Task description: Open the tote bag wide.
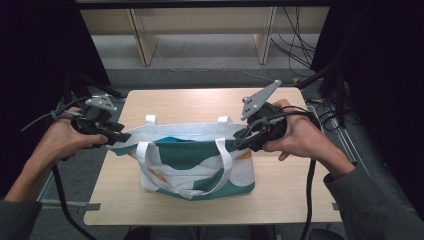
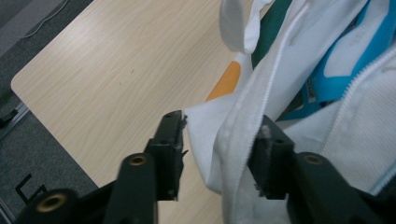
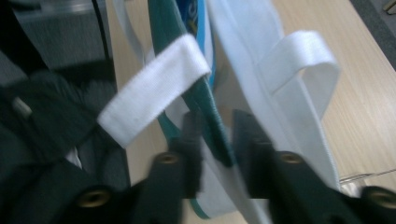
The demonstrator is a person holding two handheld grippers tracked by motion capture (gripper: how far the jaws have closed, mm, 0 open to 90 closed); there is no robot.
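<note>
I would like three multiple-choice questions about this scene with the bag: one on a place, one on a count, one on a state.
1. Where is the tote bag?
A. on the wooden table
B. on the floor
C. on a shelf

2. How many white handles of the bag show in the high view?
A. one
B. two
C. four

3. What lies between the jaws of the left gripper?
A. a cable
B. nothing
C. the bag's white edge

Answers: 1 A, the bag lies on the tabletop. 2 B, one near handle and one far handle. 3 C, white fabric runs between the jaws.
</note>
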